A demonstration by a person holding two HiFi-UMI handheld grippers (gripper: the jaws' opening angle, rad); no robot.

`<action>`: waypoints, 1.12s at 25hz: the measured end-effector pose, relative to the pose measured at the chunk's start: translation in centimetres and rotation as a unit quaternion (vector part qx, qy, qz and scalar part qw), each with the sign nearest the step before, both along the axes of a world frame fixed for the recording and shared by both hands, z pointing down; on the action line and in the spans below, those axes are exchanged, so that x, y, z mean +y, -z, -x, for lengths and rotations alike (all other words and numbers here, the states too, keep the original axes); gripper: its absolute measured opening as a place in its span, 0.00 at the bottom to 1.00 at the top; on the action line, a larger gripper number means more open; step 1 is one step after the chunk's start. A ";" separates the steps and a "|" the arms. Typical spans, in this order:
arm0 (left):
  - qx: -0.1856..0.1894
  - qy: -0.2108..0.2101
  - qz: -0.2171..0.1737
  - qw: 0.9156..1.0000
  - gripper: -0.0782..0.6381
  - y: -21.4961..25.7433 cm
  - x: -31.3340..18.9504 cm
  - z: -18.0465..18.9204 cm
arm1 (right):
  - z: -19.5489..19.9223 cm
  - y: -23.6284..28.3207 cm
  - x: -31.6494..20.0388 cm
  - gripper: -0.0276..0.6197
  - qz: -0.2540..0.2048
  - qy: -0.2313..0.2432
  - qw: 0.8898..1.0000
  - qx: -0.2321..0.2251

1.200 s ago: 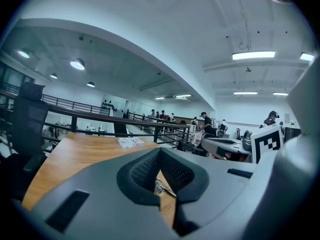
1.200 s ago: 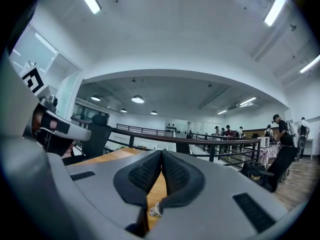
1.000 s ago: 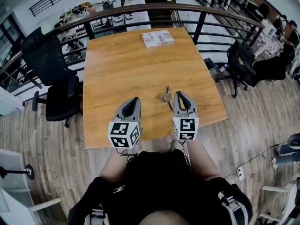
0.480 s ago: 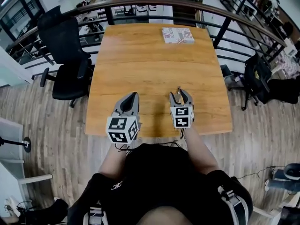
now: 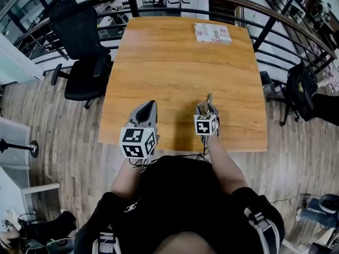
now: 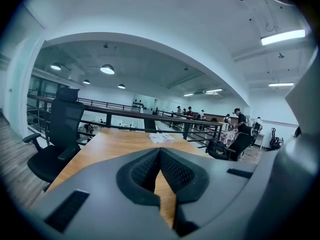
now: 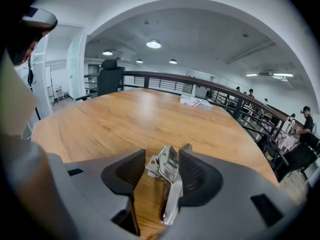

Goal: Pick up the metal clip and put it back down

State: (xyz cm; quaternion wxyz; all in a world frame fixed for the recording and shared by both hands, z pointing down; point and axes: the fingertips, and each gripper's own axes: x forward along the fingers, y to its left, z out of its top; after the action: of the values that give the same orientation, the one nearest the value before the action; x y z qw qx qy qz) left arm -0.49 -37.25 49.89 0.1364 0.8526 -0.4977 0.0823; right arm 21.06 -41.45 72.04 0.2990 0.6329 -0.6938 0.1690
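the grey two-jaw left gripper (image 5: 151,105) with its black-and-white marker cube is held level, pointing forward, its jaws pressed together and nothing between them. beside it the matching right gripper (image 5: 207,107) points the same way, jaws opening, with a shiny metal clip (image 7: 170,176) between them leaning on one pad. both bare forearms (image 5: 226,169) reach forward from the body.

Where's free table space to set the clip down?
Bare: the whole middle of the table, out to the packet at the far edge. Crowded: near edge only, with the left gripper and the right gripper, its jaws opening around the metal clip.
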 end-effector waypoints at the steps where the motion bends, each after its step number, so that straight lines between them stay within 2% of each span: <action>1: -0.001 0.000 0.001 1.000 0.13 -0.1 -0.1 -0.1 | -0.2 -0.6 0.0 0.40 0.007 -0.003 1.000 0.002; 7: -0.011 -0.010 0.002 1.000 0.13 -0.2 -1.2 -1.7 | -1.4 -3.3 -0.4 0.38 0.037 -0.005 0.999 0.023; 11: -0.017 -0.018 0.003 1.000 0.13 -0.1 -1.4 -2.8 | -1.8 -3.4 -0.7 0.27 0.041 0.011 0.998 0.046; 15: -0.017 -0.023 0.002 1.000 0.13 0.0 -1.6 -3.7 | -2.5 -2.6 -0.4 0.19 0.031 0.008 0.999 0.037; 22: -0.013 -0.031 0.004 0.999 0.13 -0.1 -1.9 -5.2 | -4.2 0.8 -0.7 0.15 -0.008 -0.006 1.000 0.028; 28: -0.007 -0.052 -0.002 0.999 0.13 0.8 -2.5 -7.4 | -4.3 9.4 -2.4 0.11 -0.100 0.000 0.995 0.007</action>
State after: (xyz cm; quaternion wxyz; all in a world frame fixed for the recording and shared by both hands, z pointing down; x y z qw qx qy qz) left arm 6.90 -39.79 49.09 0.1268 0.8769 -0.4539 0.0946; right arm 25.31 -43.83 62.65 0.2392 0.6608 -0.7051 0.0949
